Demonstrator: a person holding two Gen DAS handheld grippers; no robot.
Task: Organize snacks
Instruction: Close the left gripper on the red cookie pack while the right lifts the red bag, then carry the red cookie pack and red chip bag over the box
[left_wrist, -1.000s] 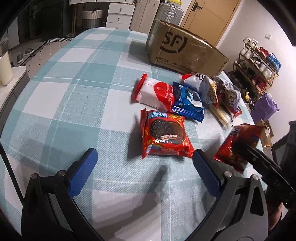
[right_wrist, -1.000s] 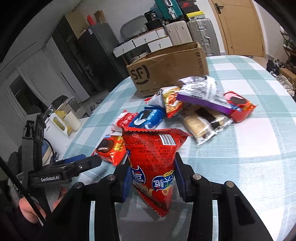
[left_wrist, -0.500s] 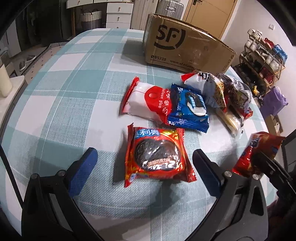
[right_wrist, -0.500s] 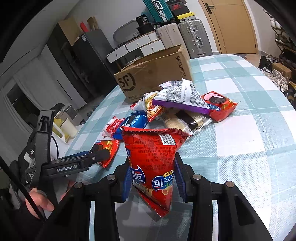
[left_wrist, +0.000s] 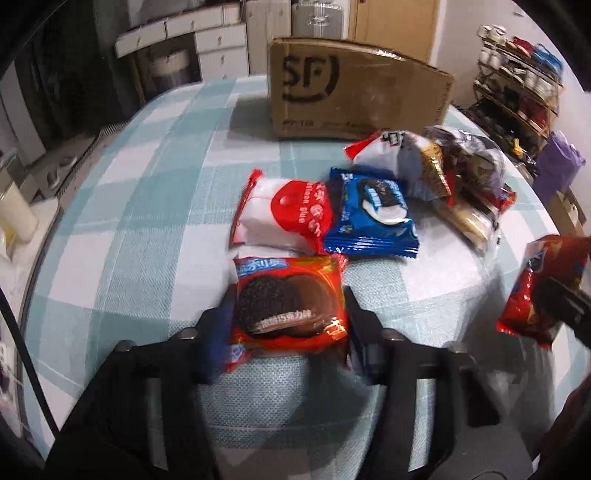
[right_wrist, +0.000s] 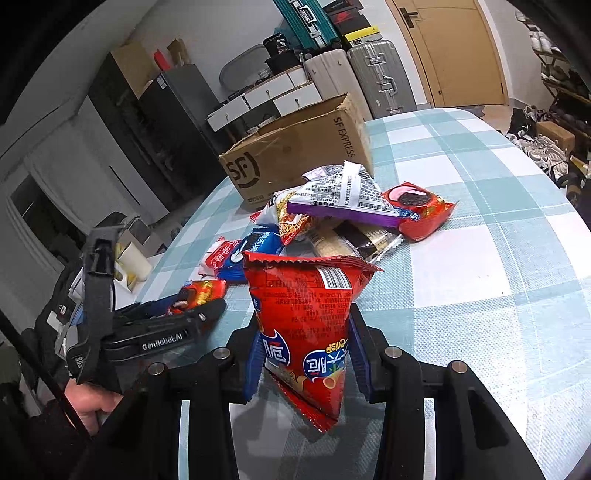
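Observation:
My left gripper (left_wrist: 286, 314) is shut on a red Oreo cookie pack (left_wrist: 288, 301) that lies on the checked tablecloth (left_wrist: 147, 229). My right gripper (right_wrist: 306, 354) is shut on a red crisp bag (right_wrist: 306, 317) and holds it upright above the table; that bag also shows at the right edge of the left wrist view (left_wrist: 543, 288). Beyond the Oreo pack lie a red-and-white pack (left_wrist: 284, 218) and a blue Oreo pack (left_wrist: 373, 218). A heap of further snacks (right_wrist: 343, 206) lies in front of the cardboard SF box (right_wrist: 295, 151).
The SF box (left_wrist: 354, 99) stands open at the table's far side. Another red Oreo pack (right_wrist: 417, 210) lies right of the heap. Suitcases (right_wrist: 376, 77), drawers and a door stand behind the table. A shoe rack (left_wrist: 517, 85) is off to the right.
My left gripper has moved forward around the red Oreo pack and its jaws have shut on it. My right gripper keeps holding the crisp bag, shifted slightly.

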